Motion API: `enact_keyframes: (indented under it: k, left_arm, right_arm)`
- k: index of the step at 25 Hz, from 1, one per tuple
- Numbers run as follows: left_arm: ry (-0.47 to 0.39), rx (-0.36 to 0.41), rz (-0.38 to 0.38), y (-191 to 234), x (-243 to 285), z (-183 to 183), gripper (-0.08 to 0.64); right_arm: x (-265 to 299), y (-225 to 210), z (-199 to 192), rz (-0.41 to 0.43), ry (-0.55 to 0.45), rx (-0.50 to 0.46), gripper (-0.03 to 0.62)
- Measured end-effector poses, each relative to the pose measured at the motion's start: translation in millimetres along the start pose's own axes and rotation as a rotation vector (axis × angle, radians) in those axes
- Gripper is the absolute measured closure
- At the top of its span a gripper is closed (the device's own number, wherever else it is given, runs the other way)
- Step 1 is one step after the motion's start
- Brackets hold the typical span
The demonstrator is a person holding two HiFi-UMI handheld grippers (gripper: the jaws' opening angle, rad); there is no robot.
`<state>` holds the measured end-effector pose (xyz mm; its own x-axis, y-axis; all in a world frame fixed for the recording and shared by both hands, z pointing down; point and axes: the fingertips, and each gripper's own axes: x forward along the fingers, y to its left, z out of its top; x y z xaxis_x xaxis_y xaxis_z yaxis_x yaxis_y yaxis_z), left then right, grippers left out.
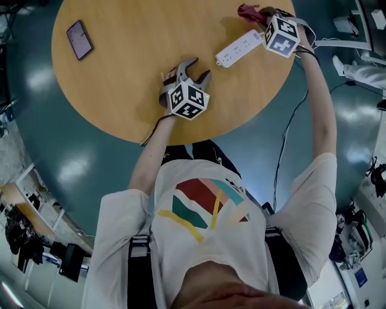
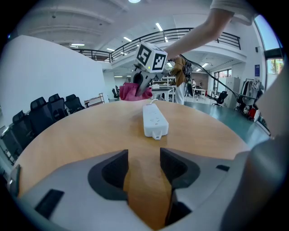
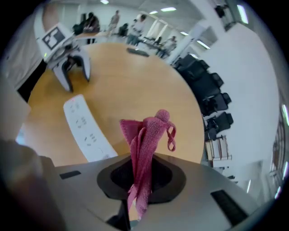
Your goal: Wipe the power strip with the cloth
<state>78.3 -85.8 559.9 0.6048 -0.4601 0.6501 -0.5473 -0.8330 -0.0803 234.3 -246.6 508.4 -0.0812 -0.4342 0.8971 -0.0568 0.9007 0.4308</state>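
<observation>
The right gripper (image 3: 140, 180) clamps the pink cloth (image 3: 147, 135) near the power strip (image 3: 83, 126) — left gripper (image 2: 143, 159) (over the table (image 2: 81, 131)) gapes.

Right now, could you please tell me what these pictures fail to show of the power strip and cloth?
- Head view: the far end of the power strip goes under the marker cube of the right gripper.
- Head view: that cube also partly hides the cloth.
- Right gripper view: the gripper's body covers the strip's nearest end.

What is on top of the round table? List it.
A white power strip and a dark phone lie on the wooden table; the left gripper is over it. The right gripper, holding the red cloth, covers the table's edge past the strip.
</observation>
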Motion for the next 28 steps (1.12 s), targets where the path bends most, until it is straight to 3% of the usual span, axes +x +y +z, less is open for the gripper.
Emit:
enact_keyframes:
  k: [2,6,9,11,13,17,20,24,28]
  left_arm:
    - [-0.037,-0.039,-0.007,-0.5,-6.3,3.4,0.293]
    - [-0.251,-0.098,0.027,18.4,-41.1,45.7,0.293]
    - [-0.389,-0.114,0.065,27.7,-78.1,85.0,0.355]
    - [-0.466,-0.14,0.093,29.7,-105.6,110.7,0.421]
    - [-0.549,-0.183,0.12,32.4,-133.0,135.0,0.51]
    - [-0.694,-0.266,0.126,23.4,-186.0,163.0,0.516]
    - [-0.741,-0.25,0.121,8.4,-217.1,170.4,0.517]
    - [-0.751,-0.176,0.086,-11.4,-236.8,168.9,0.516]
    - [-0.754,-0.156,0.056,-13.2,-235.5,155.6,0.517]
  right_arm:
    - [-25.3,-2.1,12.4,-0.074,-0.091,0.169,0.554]
    - [-86.3,-1.0,26.9,-0.283,-0.289,0.56,0.554]
    - [-128.7,22.5,40.4,-0.384,-0.476,0.854,0.552]
    - [-163.6,43.5,54.2,-0.434,-0.596,0.992,0.553]
    - [-202.1,61.7,66.2,-0.491,-0.705,1.075,0.553]
    - [-262.8,109.5,80.2,-0.559,-0.841,1.237,0.553]
    - [-285.8,149.9,95.6,-0.54,-0.915,1.333,0.554]
    - [-287.4,196.1,113.6,-0.542,-0.884,1.342,0.554]
    - [-275.0,209.2,126.0,-0.543,-0.88,1.359,0.554]
